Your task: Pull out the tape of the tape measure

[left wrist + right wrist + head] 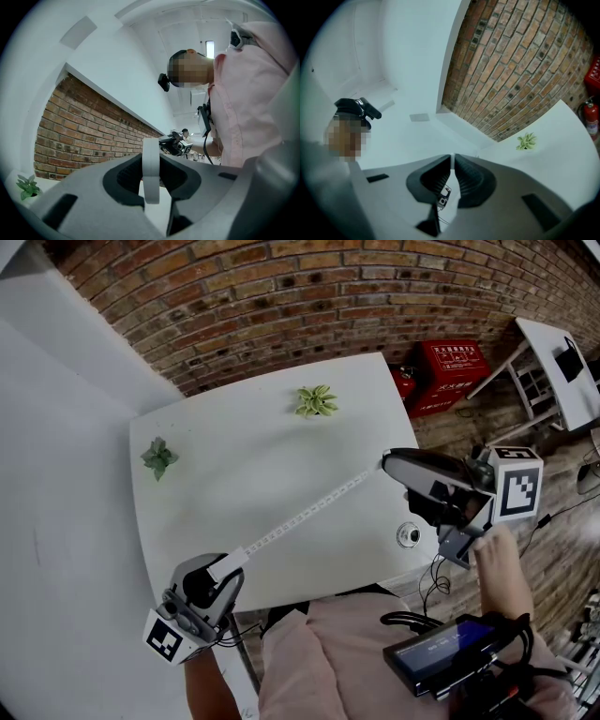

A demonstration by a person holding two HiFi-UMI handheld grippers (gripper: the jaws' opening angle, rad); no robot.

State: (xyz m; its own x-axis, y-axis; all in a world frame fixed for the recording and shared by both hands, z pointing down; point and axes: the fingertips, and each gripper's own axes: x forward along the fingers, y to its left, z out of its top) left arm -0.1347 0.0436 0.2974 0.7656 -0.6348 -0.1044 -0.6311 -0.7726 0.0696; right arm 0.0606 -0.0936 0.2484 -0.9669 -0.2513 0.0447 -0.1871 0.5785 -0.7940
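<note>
A white tape [309, 510] runs in a straight slanted line above the white table [262, 446]. At the lower left, my left gripper [225, 568] is shut on the white tape measure case [228, 564]. In the left gripper view the case [151, 168] stands edge-on between the dark pads. At the upper right, my right gripper [386, 463] is shut on the tape's far end. In the right gripper view the thin tape end [452, 161] is pinched between the ribbed pads, with its metal hook [444, 194] behind them.
Two small green plants [317, 400] [159, 457] stand on the table's far side, below a brick wall [281, 296]. A round grommet [408, 535] sits near the table's right front edge. Red boxes [453, 367] and a white side table [562, 371] stand to the right.
</note>
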